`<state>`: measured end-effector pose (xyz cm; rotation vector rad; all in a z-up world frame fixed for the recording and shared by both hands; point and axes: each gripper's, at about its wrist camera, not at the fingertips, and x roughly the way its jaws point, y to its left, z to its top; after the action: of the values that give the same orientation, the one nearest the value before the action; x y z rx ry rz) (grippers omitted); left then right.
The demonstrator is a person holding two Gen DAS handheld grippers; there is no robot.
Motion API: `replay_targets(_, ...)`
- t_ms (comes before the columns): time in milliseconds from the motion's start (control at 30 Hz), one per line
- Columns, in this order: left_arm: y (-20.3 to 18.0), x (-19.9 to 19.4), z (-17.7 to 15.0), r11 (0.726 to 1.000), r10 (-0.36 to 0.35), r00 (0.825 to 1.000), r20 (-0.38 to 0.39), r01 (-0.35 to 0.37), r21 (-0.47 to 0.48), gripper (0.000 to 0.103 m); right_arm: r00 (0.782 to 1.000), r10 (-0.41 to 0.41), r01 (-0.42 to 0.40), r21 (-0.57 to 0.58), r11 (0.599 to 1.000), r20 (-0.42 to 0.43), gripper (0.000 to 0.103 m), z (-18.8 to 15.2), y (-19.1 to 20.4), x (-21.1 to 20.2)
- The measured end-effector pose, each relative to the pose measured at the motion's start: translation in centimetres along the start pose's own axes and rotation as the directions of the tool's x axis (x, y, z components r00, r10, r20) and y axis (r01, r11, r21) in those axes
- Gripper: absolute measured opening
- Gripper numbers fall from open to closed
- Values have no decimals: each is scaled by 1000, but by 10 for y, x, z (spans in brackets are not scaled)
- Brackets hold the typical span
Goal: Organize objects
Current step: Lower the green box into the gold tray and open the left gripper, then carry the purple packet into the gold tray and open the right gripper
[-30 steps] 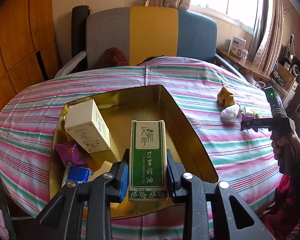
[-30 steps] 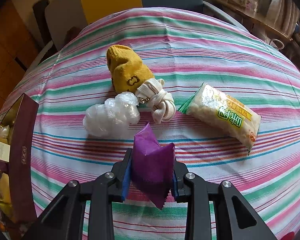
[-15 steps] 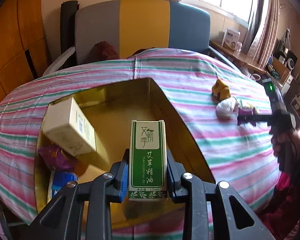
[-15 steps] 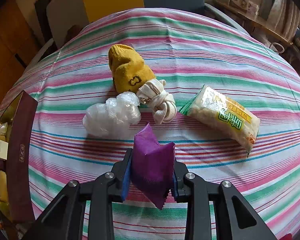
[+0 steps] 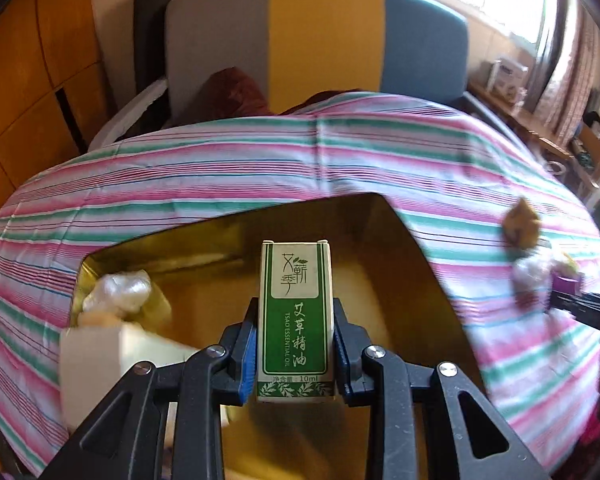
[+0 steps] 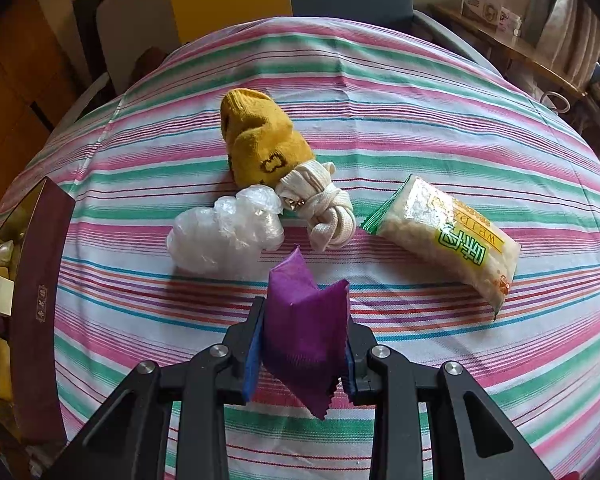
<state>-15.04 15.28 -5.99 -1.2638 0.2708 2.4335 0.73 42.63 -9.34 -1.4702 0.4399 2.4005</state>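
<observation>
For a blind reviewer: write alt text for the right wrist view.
The right gripper clamps a purple packet above a striped tablecloth. Beyond it lie a yellow sock, crumpled clear plastic, a knotted cream cloth and a snack bag.

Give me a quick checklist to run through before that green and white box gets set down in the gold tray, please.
1. Left tool firmly holds the green and white essential oil carton: ok.
2. Carton upright, label facing the camera: ok.
3. Carton over the gold-lined open tray: ok.
4. Bare tray floor ahead of the carton, clear of the cream cardboard box and pearly white wrapped packet: ok.
5. Carton's height above the floor: cannot tell.
6. Right tool stays away, holding the purple fabric pouch: ok.
</observation>
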Motion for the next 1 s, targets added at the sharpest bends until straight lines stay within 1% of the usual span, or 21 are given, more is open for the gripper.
replay_targets(100, 11, 19, 7, 999, 41, 999, -32, -41, 4, 30, 1000, -1, 1, -3, 1000, 0, 32, 1, 1, 1)
replay_targets(200, 21, 33, 9, 997, 81, 995, -57, -81, -9, 33, 1000, -2, 2, -6, 1000, 0, 32, 1, 1, 2)
replay_targets(467, 26, 29, 11, 998, 60, 997, -39, -61, -24, 41, 1000, -4, 4, -9, 1000, 1, 32, 1, 1, 4)
replay_targets(633, 25, 11, 10, 999, 25, 1000, -9, -25, -28, 43, 1000, -5, 5, -10, 1000, 3, 32, 1, 1, 4)
replay_targets(767, 20, -7, 5, 1000, 15, 1000, 21, -14, -12, 43, 1000, -8, 8, -10, 1000, 6, 32, 1, 1, 4)
replay_targets(900, 12, -34, -8, 1000, 22, 998, 56, -22, 9, 43, 1000, -6, 6, -7, 1000, 9, 32, 1, 0, 4)
replay_targets(1000, 5, -58, -25, 1000, 14, 996, 84, -15, 15, 43, 1000, -10, 10, -10, 1000, 12, 32, 1, 1, 4)
